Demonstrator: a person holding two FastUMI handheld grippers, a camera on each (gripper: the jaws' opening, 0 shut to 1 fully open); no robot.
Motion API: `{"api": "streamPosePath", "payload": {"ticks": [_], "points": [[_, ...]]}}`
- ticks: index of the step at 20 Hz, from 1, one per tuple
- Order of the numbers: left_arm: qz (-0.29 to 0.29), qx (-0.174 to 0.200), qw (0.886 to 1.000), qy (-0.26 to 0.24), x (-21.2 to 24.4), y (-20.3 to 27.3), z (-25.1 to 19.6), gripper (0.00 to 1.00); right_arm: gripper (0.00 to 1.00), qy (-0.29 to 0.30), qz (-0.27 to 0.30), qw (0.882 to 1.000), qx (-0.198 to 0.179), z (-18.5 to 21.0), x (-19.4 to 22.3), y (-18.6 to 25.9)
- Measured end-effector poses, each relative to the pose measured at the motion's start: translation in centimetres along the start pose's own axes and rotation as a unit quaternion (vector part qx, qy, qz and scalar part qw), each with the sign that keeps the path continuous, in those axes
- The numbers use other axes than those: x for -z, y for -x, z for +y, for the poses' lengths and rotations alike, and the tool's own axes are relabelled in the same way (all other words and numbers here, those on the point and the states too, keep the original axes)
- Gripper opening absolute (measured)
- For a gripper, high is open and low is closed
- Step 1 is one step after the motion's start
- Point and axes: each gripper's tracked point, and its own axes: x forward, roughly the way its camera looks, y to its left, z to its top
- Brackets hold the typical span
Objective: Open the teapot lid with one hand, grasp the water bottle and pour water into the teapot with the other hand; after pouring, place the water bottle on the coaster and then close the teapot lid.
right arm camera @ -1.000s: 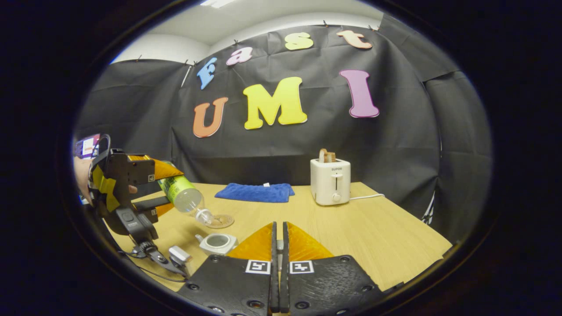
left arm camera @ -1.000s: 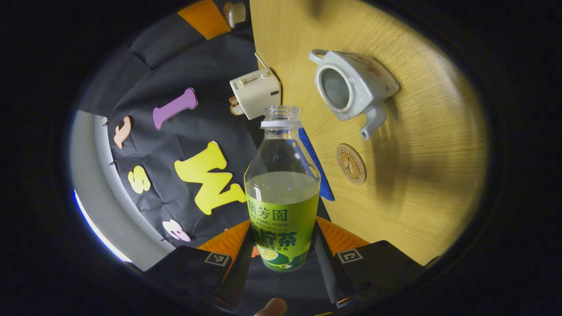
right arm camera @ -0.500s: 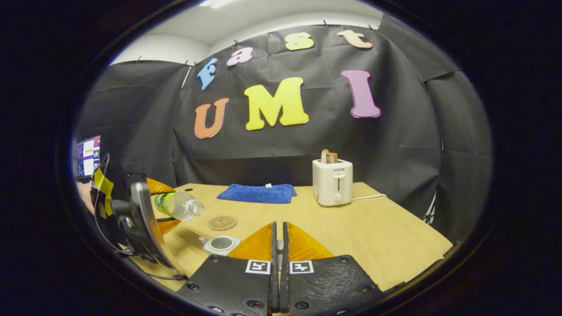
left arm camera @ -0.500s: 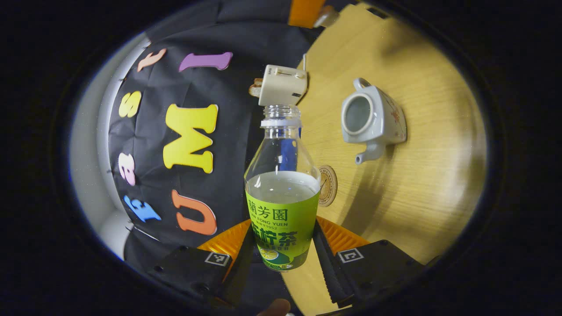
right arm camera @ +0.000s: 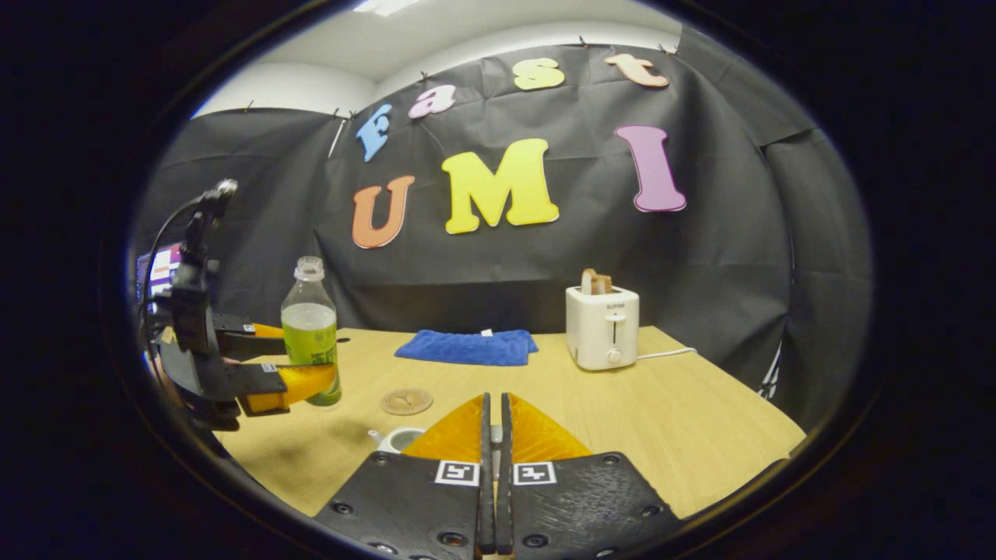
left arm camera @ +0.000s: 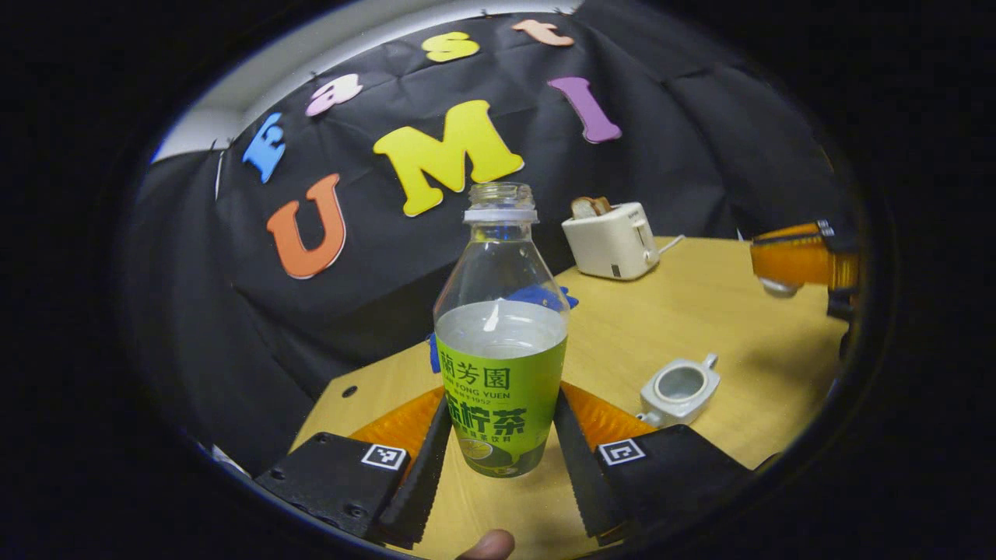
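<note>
Clamped on the water bottle point(left arm camera: 500, 365), the left gripper point(left arm camera: 499, 459) presses both fingers against the green label near the bottle's base and holds it upright and uncapped, with water up to the top edge of the label. Ahead of that gripper and to its right the teapot point(left arm camera: 678, 388) stands on the wooden table point(left arm camera: 700, 311) with its mouth open; farther off behind it stands a white toaster point(left arm camera: 611, 240), and a blue cloth point(left arm camera: 537, 295) shows through the clear upper bottle. Seen from the right gripper view, the left gripper point(right arm camera: 299, 362) carries the bottle point(right arm camera: 310, 330) just left of the round coaster point(right arm camera: 406, 401), its base close above the table. Right gripper point(right arm camera: 492, 435) has its fingers closed together; a small piece sits between their tips, too hidden to name. The teapot's rim point(right arm camera: 397, 438) peeks out just left of them.
</note>
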Motion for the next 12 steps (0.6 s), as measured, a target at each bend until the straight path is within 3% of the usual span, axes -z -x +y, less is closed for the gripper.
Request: {"api": "streamPosePath", "payload": {"ticks": [2,5,12], "points": [[-0.014,0.004,0.998,0.066,-0.7,-0.7,0.1,0.75,0.01,0.005,0.001,1.000,-0.002,0.3,-0.1,-0.1],[-0.041,-0.002,0.993,0.113,-2.2,-2.3,0.9,0.75,0.01,0.006,0.001,1.000,-0.004,0.5,-0.2,-0.2],[-0.091,-0.001,0.988,0.127,-5.2,-7.0,1.5,0.75,0.01,0.010,0.009,1.000,-0.009,1.4,0.4,-1.0]]}}
